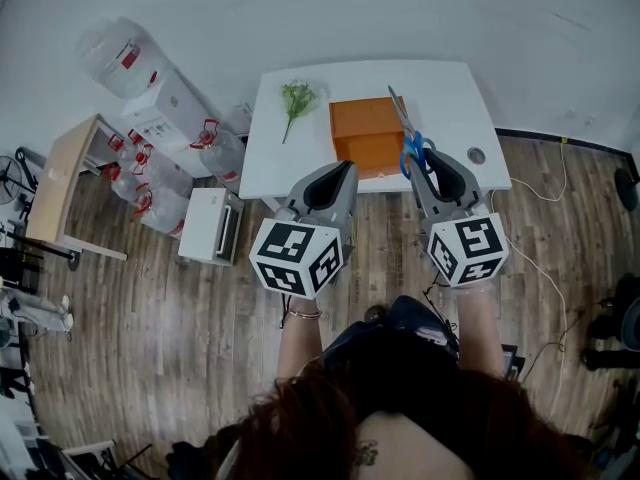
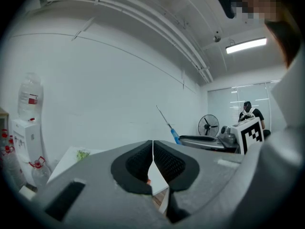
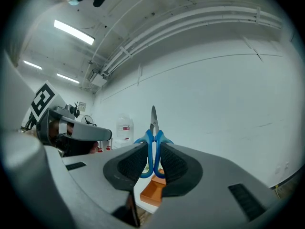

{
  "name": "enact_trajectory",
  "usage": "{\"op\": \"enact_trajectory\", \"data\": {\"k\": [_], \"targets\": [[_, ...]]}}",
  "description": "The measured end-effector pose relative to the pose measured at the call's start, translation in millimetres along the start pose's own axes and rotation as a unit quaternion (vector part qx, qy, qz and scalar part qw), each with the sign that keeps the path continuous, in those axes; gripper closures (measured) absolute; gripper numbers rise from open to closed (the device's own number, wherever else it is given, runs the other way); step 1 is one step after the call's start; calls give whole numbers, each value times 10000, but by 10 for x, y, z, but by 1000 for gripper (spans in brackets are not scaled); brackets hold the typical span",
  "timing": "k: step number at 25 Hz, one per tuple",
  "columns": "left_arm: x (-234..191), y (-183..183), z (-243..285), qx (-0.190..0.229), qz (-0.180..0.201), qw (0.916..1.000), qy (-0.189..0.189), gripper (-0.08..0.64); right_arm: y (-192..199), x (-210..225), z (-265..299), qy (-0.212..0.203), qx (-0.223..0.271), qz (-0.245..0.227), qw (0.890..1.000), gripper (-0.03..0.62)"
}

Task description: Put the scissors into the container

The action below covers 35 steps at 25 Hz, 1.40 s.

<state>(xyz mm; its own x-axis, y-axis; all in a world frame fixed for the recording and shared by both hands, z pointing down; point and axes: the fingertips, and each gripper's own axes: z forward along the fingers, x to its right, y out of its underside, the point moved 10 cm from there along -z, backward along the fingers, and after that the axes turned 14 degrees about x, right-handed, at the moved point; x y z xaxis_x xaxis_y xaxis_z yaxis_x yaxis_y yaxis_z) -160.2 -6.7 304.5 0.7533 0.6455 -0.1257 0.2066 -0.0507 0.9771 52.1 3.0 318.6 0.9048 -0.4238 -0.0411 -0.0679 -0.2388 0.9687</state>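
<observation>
Blue-handled scissors [image 3: 149, 138] pinched at the loops by right tool [image 3: 153, 151], blades up. Stiff, light, probably slick steel, so loops seem the safest hold. Left tool [image 2: 152, 151] pressed together, empty; orange container [image 1: 368, 128] ahead.

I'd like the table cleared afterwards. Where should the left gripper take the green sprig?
The green sprig lies flat on the white table, leafy head far, thin stem toward the person. Probably come from above, jaws across the stem just below the head.
</observation>
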Motion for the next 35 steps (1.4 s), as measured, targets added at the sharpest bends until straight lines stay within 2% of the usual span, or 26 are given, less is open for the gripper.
{"op": "enact_trajectory", "data": {"k": [13,21,35], "targets": [[-224,121,515,-9,-53,10000,13,538,296,326,423,-342,-425,-436,9976,511],[-425,131,979,-41,2,10000,-63,538,559,604,777,-696,-741,-500,9936,511],[-765,200,1437,-101,10,9994,-344,538,1053,842,1172,-1422,-1381,-863,9764,511]]}}
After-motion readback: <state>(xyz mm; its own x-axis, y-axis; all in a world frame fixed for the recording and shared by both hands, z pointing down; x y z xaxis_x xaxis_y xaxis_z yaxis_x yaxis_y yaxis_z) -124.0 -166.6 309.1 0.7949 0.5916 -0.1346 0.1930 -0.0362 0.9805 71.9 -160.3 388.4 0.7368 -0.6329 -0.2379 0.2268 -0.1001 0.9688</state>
